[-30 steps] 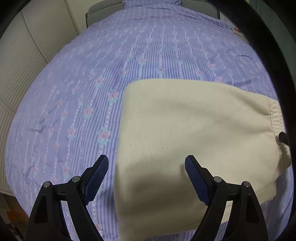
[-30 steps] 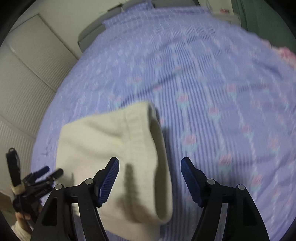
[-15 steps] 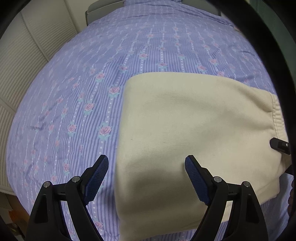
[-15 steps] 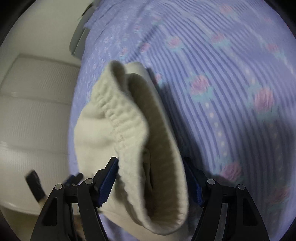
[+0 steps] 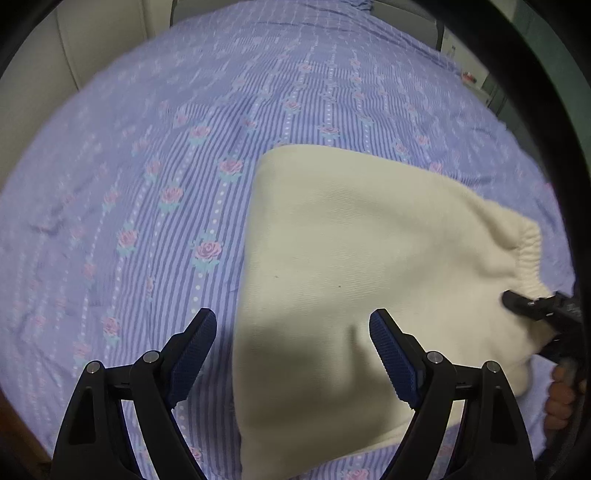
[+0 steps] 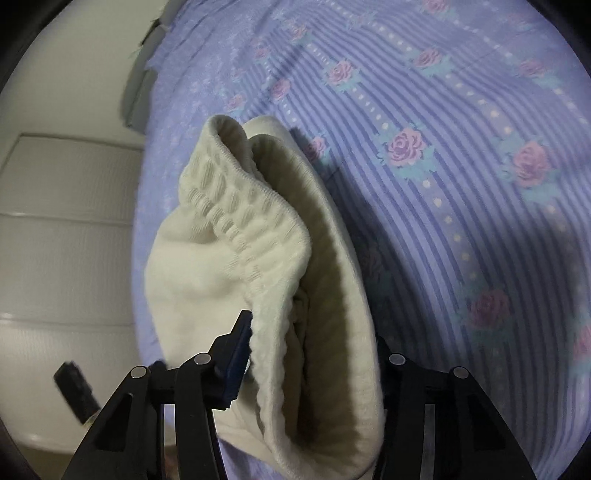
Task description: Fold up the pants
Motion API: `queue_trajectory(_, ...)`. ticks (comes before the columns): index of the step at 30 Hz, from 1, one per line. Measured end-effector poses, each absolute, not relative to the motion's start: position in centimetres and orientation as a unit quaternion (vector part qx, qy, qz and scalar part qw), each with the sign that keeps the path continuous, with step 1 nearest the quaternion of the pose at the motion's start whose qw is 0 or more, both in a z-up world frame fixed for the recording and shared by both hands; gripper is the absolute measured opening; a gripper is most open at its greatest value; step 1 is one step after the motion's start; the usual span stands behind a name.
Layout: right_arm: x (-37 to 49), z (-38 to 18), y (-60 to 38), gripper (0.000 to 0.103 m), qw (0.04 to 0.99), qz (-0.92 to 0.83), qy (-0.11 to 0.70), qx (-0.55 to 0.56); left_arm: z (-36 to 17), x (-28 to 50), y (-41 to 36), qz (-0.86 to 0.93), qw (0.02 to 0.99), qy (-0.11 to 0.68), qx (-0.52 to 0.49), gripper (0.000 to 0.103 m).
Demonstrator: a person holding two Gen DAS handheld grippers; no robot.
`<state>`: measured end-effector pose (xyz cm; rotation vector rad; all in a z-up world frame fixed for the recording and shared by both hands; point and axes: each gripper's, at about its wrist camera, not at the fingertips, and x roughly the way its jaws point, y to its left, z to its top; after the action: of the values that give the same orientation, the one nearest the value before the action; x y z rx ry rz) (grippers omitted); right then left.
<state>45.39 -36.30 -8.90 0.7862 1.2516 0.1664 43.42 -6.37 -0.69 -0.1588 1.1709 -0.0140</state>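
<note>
The cream pants (image 5: 362, 258) lie folded on the purple flowered bedsheet (image 5: 184, 147). My left gripper (image 5: 291, 354) is open and empty above their near left edge. In the right wrist view the ribbed elastic waistband (image 6: 258, 236) stands up between the jaws of my right gripper (image 6: 306, 354). The left pad (image 6: 238, 354) touches the band; the right pad is hidden behind the cloth. The jaws look partly closed around it. The right gripper also shows in the left wrist view (image 5: 532, 310), at the waistband (image 5: 528, 254).
The bedsheet (image 6: 461, 166) fills most of both views. A white panelled wall (image 6: 62, 221) runs along the bed's left side. A grey headboard (image 5: 406, 11) stands at the far end.
My right gripper has gone down onto the waistband, which now sits lifted between its jaws. The left gripper has tilted a little and stays open.
</note>
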Motion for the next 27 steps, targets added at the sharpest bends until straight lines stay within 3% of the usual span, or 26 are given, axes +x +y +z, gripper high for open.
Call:
queue_trajectory(5, 45.9, -7.6, -33.5, 0.051, 0.768, 0.058, 0.576, 0.274, -1.3, 44.3, -4.0, -0.046, 0.831, 0.547, -0.091, 0.085)
queue_trajectory(15, 47.2, -7.5, -29.5, 0.053, 0.788, 0.037, 0.569, 0.231, -5.9, 47.4, -3.6, -0.159, 0.789, 0.579, -0.128, 0.085)
queue_trajectory(16, 47.3, -7.6, -29.0, 0.054, 0.789, 0.035, 0.57, 0.225, -6.5, 47.6, -3.4, -0.176, 0.781, 0.581, -0.148, 0.084)
queue_trajectory(21, 47.3, -7.5, -27.4, 0.056, 0.794, 0.01, 0.568, 0.219, -6.5, 47.6, -2.5, -0.229, 0.753, 0.577, -0.218, 0.055)
queue_trajectory(27, 46.8, -6.8, -25.4, 0.057, 0.808, -0.025, 0.552, 0.203, -8.4, 49.1, -1.7, -0.247, 0.723, 0.599, -0.242, 0.052)
